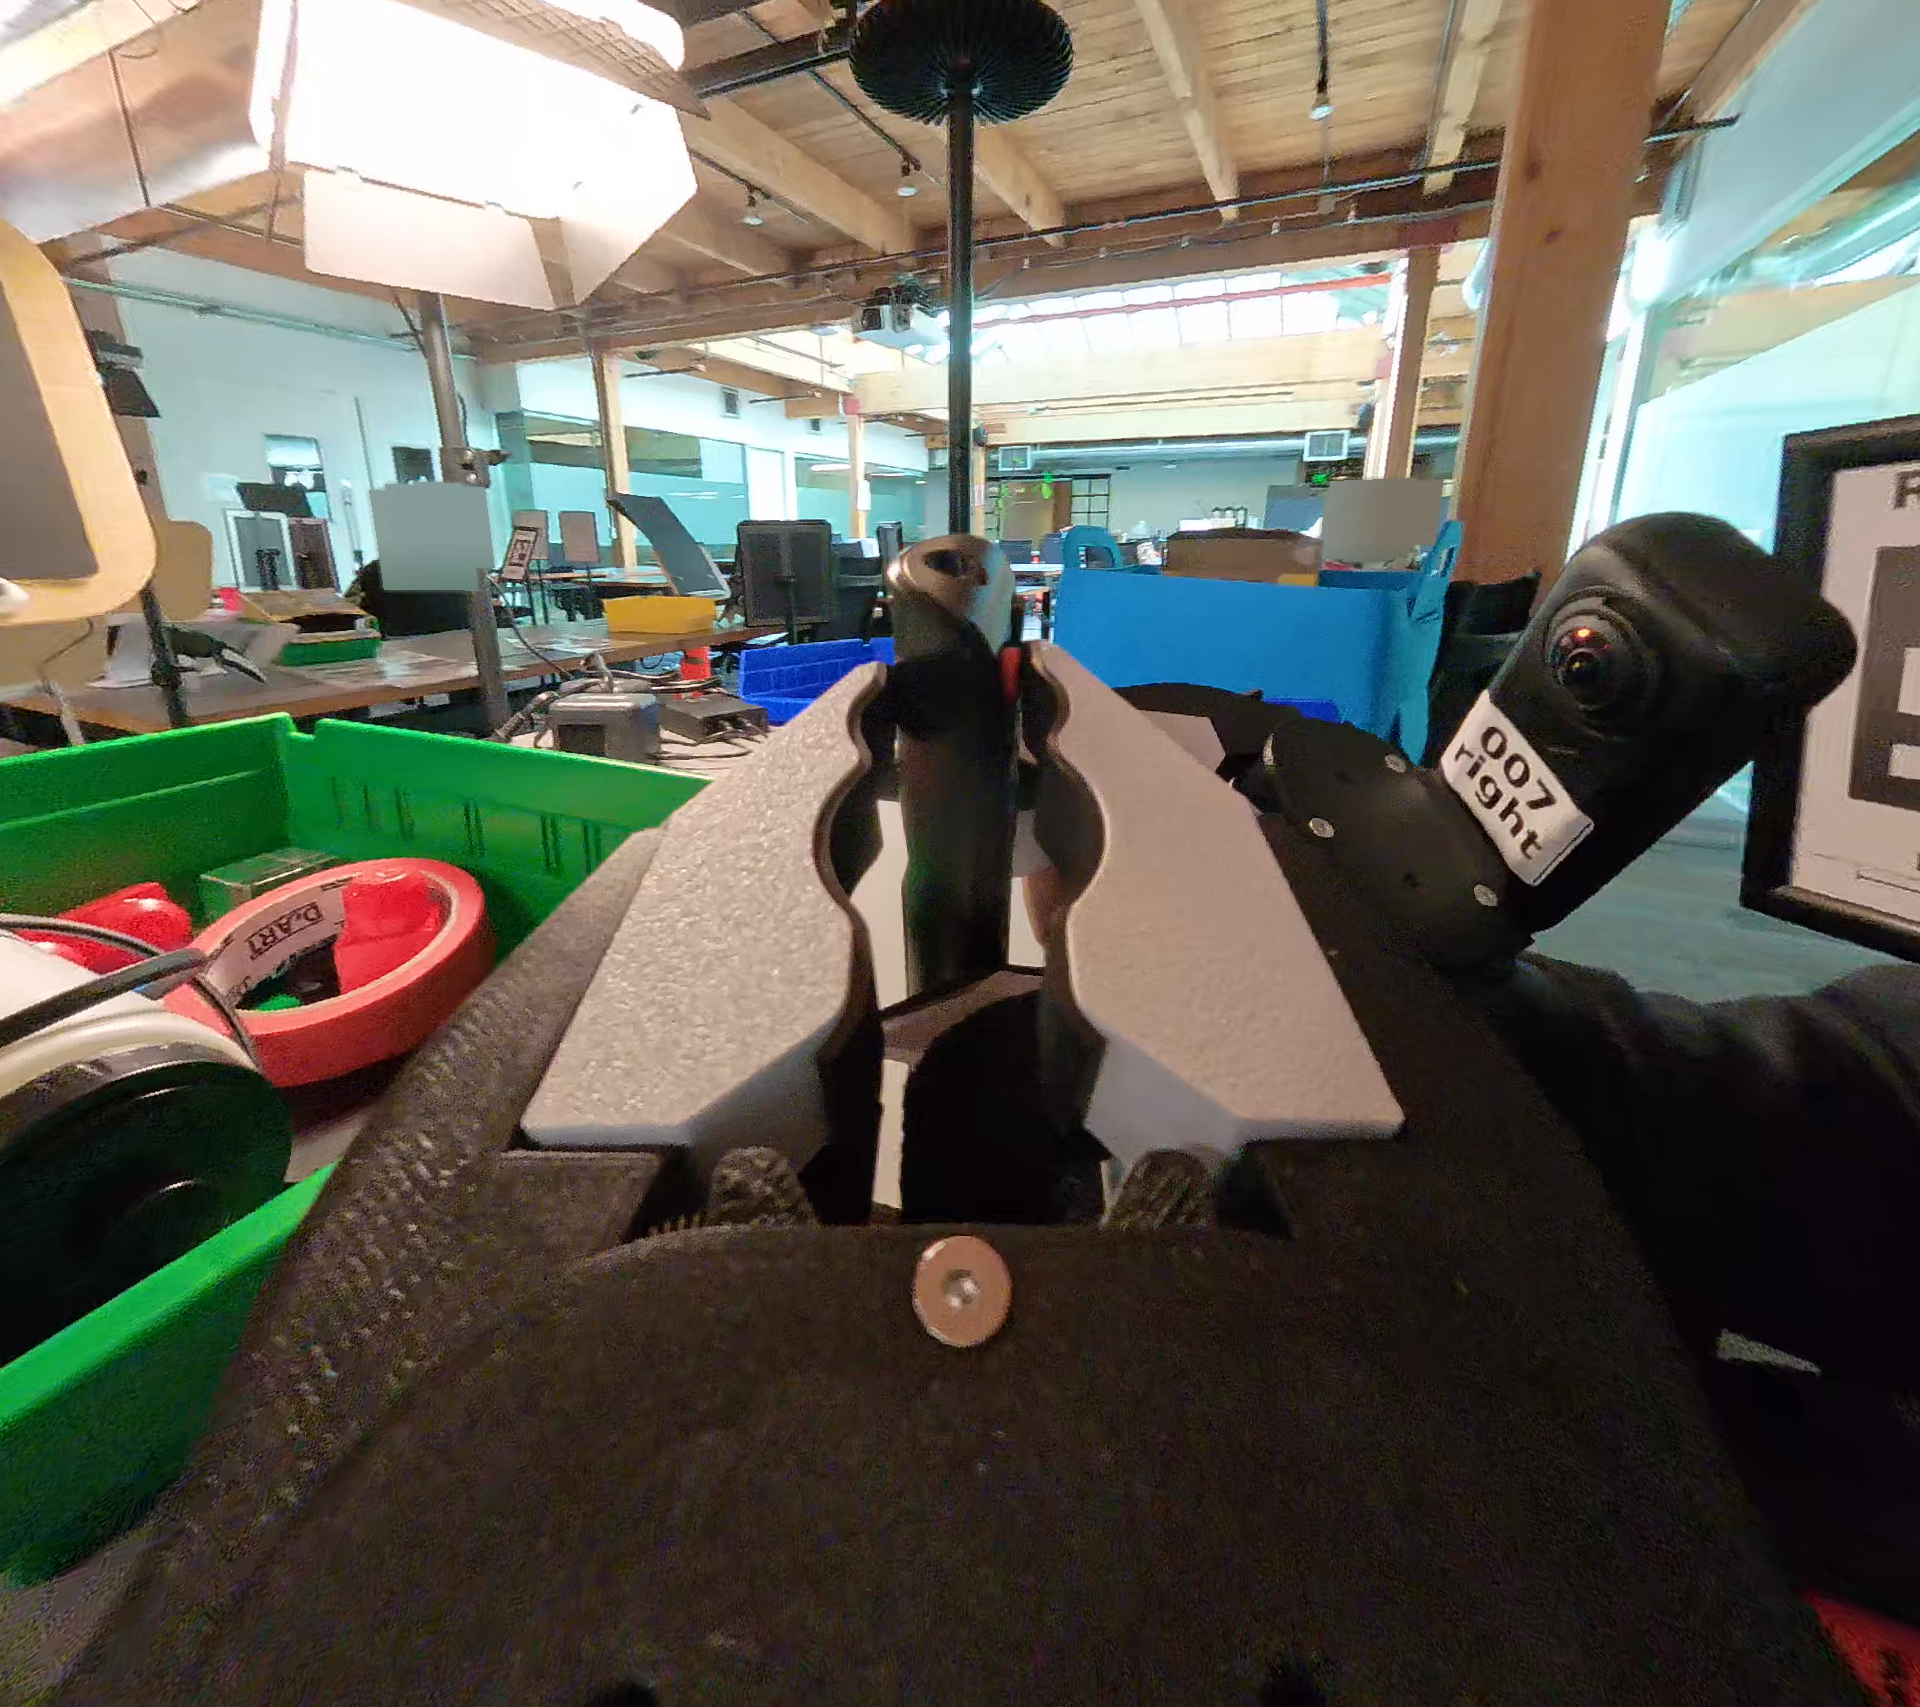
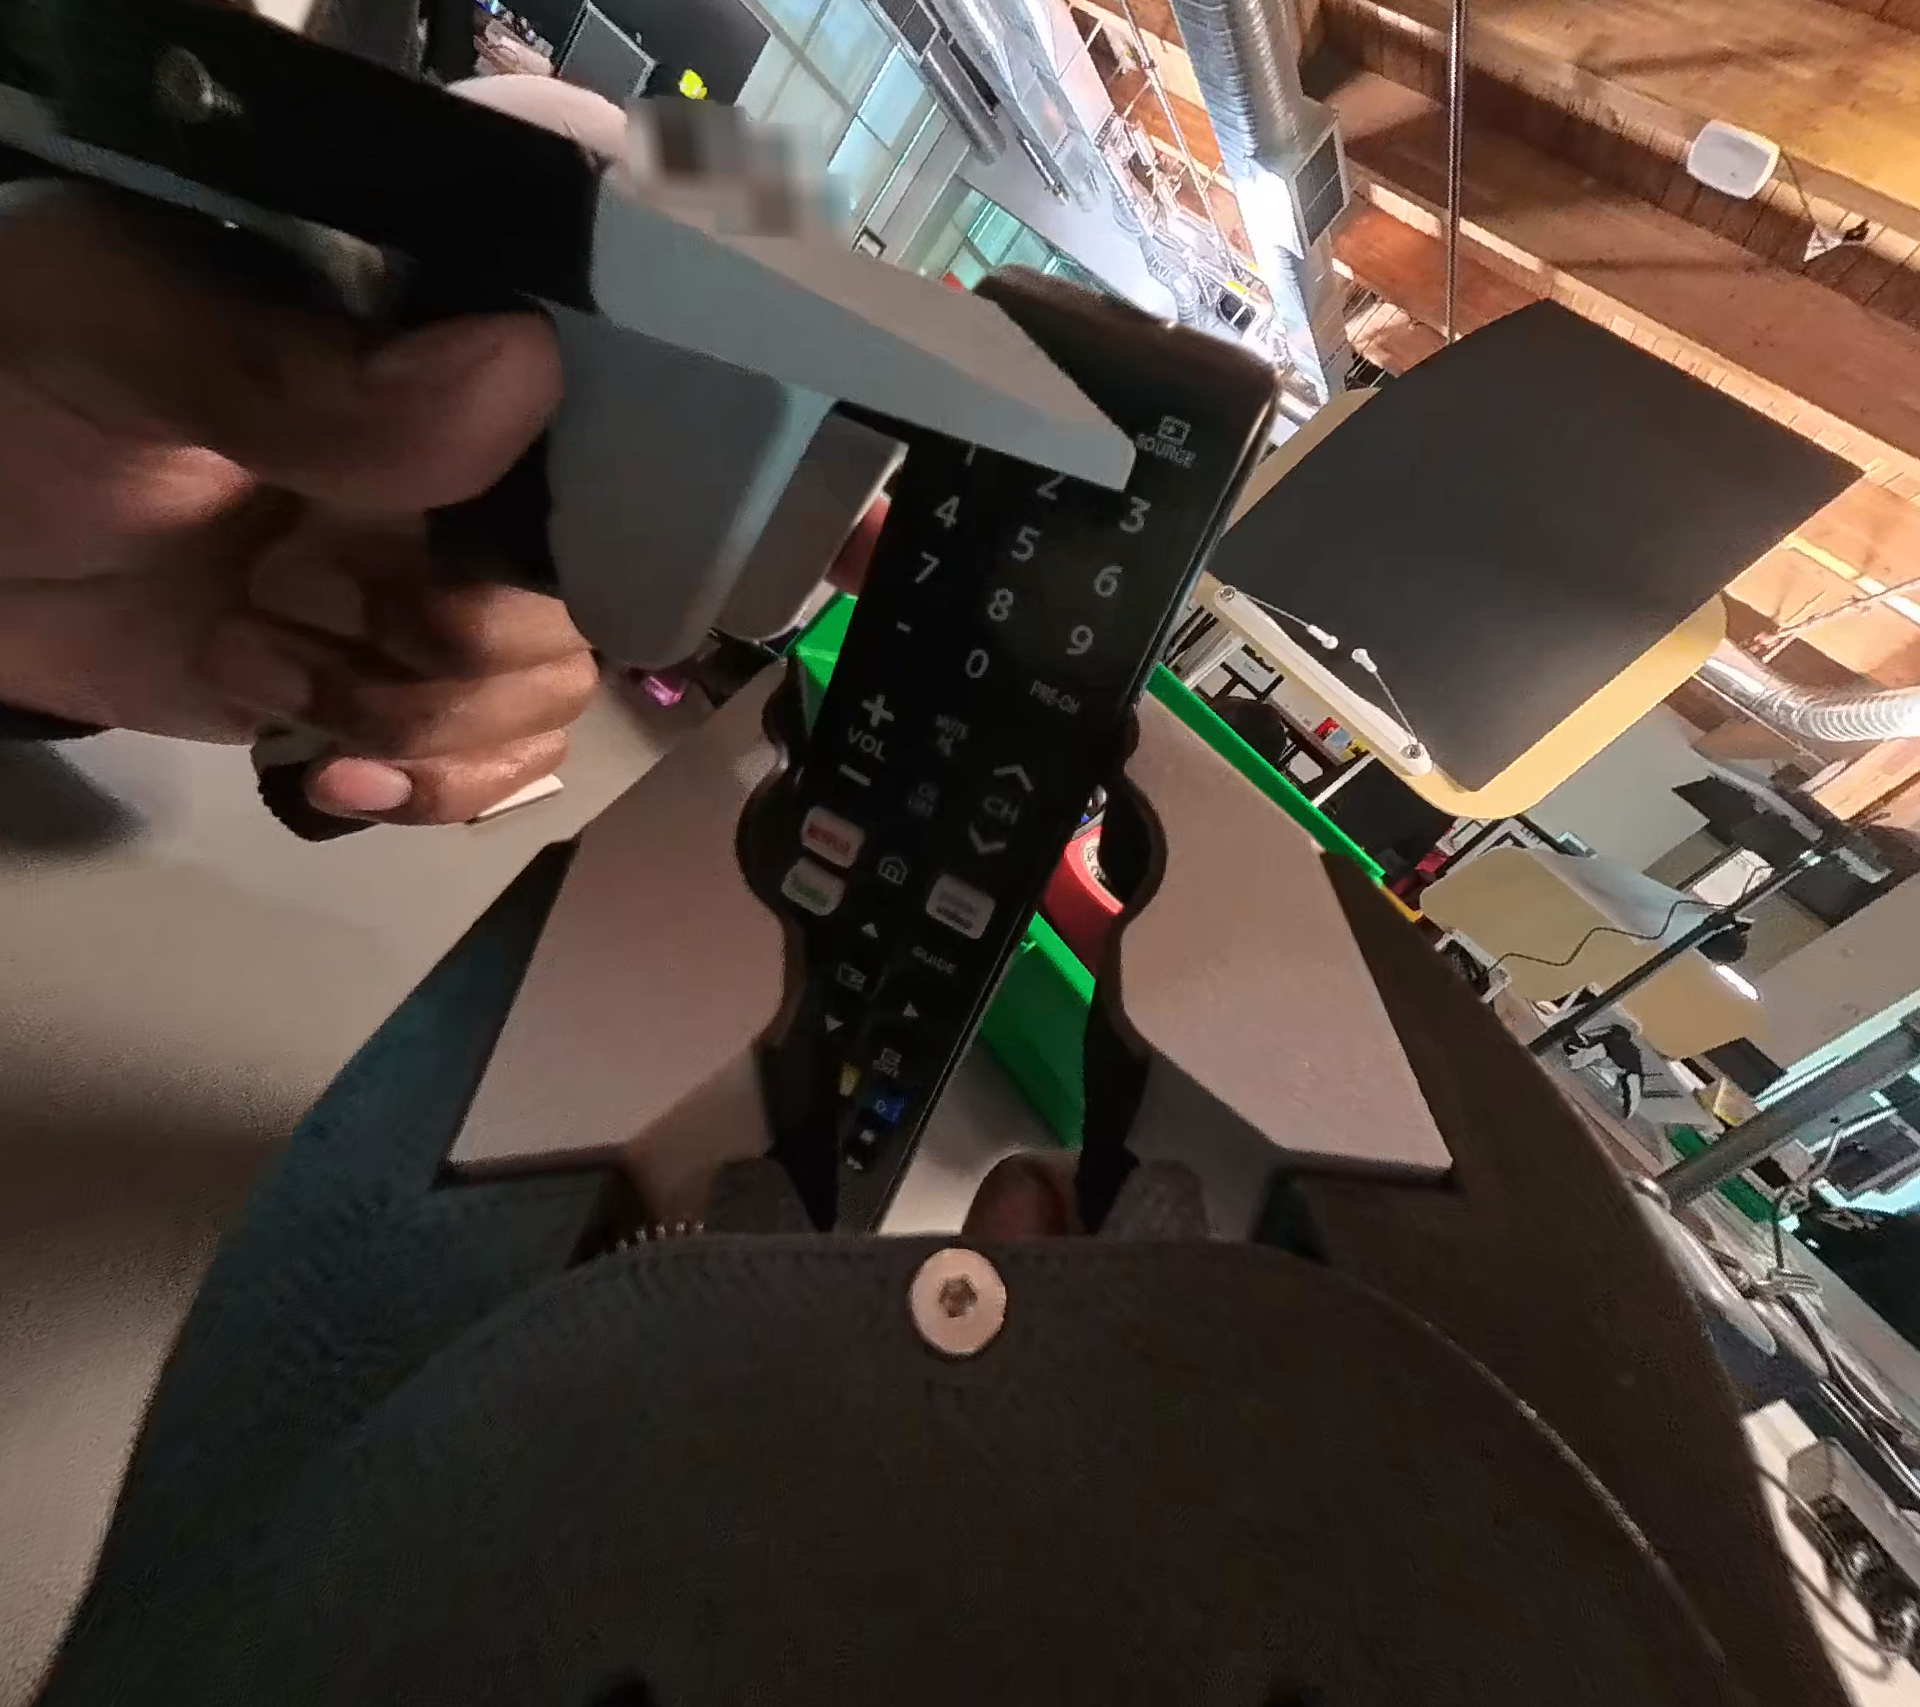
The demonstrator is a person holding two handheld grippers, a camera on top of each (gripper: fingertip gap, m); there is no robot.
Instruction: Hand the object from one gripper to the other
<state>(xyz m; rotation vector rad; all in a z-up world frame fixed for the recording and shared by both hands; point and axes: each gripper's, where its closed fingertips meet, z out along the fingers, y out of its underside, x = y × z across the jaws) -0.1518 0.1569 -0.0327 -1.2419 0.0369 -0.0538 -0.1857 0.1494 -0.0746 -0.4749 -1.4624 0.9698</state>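
The object is a black TV remote point(image 1: 951, 826). In the left wrist view it stands edge-on between the grey fingers of my left gripper point(image 1: 956, 681), which pinch it near its upper end. In the right wrist view the remote point(image 2: 987, 618) shows its button face. My right gripper point(image 2: 951, 743) closes on its sides lower down. A left gripper finger point(image 2: 831, 348) lies across the remote's top end, with a person's hand point(image 2: 260, 535) on that gripper's handle. The right gripper's camera housing point(image 1: 1590, 670) shows to the right in the left wrist view. The remote is held in the air.
A green bin point(image 1: 416, 784) at the left holds a red tape roll point(image 1: 353, 961) and other items. A blue bin point(image 1: 1247, 649) stands behind. A black-framed sign point(image 1: 1849, 722) is at the right. A black pole with a disc point(image 1: 961, 307) rises behind the grippers. Tip to tip, the grippers are about 5 cm apart.
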